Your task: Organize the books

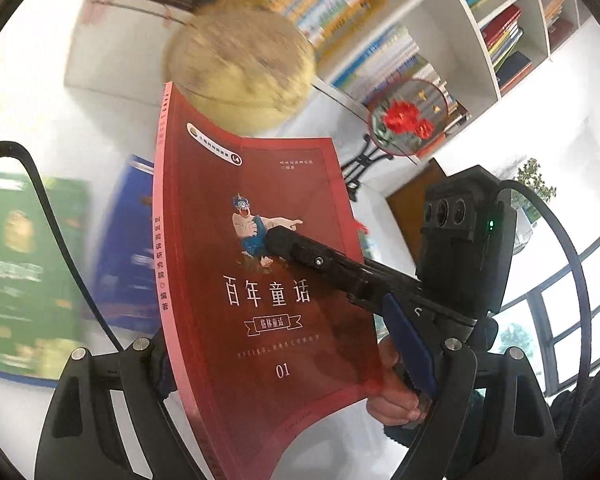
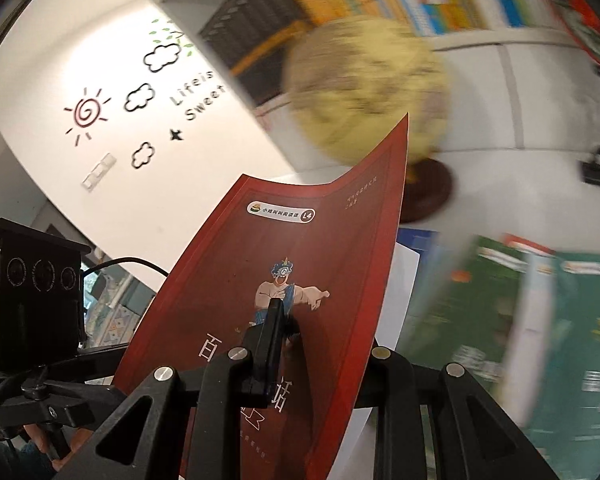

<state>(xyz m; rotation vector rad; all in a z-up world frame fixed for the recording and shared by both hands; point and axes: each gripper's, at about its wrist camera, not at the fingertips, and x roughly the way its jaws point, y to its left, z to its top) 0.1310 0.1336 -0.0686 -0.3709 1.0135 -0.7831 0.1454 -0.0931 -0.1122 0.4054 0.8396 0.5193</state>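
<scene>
Red book [image 1: 260,280] upright, spine vertical, both grippers' jaws clamped on it

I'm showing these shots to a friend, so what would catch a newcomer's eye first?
A red book fills the middle of both views, its cover bending, pinched by the right tool. Behind it stands a yellowish globe, with full bookshelves beyond. A green book lies blurred on the table.
</scene>
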